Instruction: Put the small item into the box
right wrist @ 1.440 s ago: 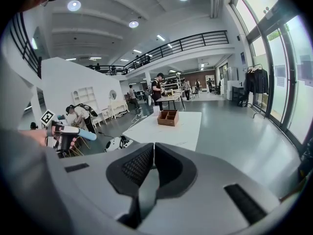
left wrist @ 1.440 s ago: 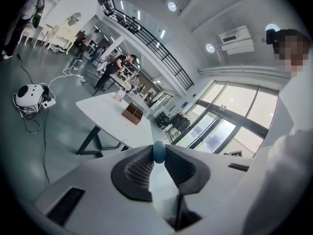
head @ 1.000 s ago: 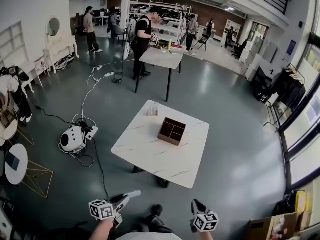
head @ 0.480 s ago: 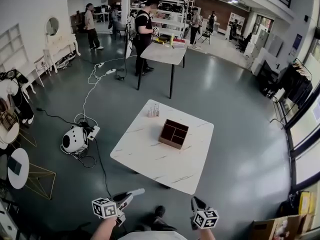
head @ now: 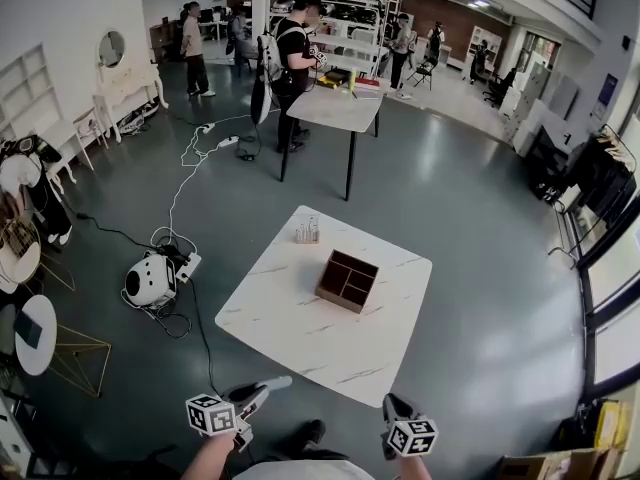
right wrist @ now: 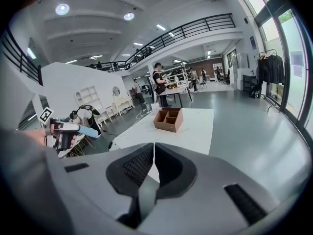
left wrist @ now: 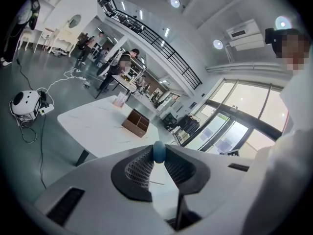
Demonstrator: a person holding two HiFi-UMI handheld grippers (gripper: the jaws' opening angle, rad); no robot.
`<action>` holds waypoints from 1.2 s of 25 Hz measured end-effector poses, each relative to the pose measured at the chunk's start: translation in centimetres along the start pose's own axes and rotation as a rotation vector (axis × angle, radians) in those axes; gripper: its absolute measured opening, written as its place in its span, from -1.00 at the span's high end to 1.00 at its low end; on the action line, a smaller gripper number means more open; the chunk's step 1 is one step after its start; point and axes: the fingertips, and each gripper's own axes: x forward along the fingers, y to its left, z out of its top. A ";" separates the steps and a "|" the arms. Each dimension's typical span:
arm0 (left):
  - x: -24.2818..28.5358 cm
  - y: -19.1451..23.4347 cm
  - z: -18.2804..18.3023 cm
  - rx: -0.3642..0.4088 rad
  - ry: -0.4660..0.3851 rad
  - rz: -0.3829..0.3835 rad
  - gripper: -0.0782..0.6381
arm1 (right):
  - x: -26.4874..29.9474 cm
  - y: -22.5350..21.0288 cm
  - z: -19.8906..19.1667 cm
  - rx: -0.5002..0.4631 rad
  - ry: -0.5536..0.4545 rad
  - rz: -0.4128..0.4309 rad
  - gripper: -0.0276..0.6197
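Down at the bottom of the head view, the left gripper (head: 275, 382) and the right gripper (head: 390, 405) hang side by side above the grey floor, both short of the white marble-patterned table (head: 290, 318) and pointing towards it. In its own view the left gripper (left wrist: 157, 156) has its jaws drawn in narrow on a small blue rounded item (left wrist: 158, 150), which sits pinched right at the tips between the two ribbed pads (left wrist: 139, 166). The right gripper (right wrist: 153, 147) has its jaws pressed together, with only a thin seam between the tips. The brown wooden box (head: 348, 280), split by partitions into open compartments, sits on the tabletop slightly right of centre, well apart from both grippers; it also shows ahead in the left gripper view (left wrist: 136, 123) and the right gripper view (right wrist: 168, 119). Near the table's far edge stands a small clear holder (head: 307, 232), apart from the box. On the floor to the left of the table lies a white rounded device (head: 147, 279) among loose cables. Farther back, a person in dark clothes (head: 293, 63) stands beside a second table (head: 335, 110).
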 end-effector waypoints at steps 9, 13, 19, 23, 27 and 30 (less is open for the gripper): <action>4.3 -0.2 2.2 -0.008 -0.043 0.035 0.58 | 2.9 -4.3 3.3 -0.011 0.002 0.030 0.83; 5.9 -0.8 2.5 -0.004 -0.053 0.033 0.58 | 3.2 -6.0 4.0 -0.003 -0.001 0.030 0.83; 7.1 -0.9 3.5 0.006 -0.048 0.030 0.58 | 3.6 -6.6 4.7 -0.004 0.001 0.035 0.83; 7.7 -1.1 3.9 0.012 -0.042 0.023 0.58 | 3.5 -7.0 4.8 0.006 -0.001 0.028 0.83; 8.0 -1.0 3.8 0.011 -0.018 0.017 0.58 | 3.5 -7.2 4.5 0.031 0.009 0.017 0.83; 8.5 -0.7 4.3 0.017 0.002 0.002 0.58 | 3.9 -7.1 4.3 0.042 0.019 0.007 0.83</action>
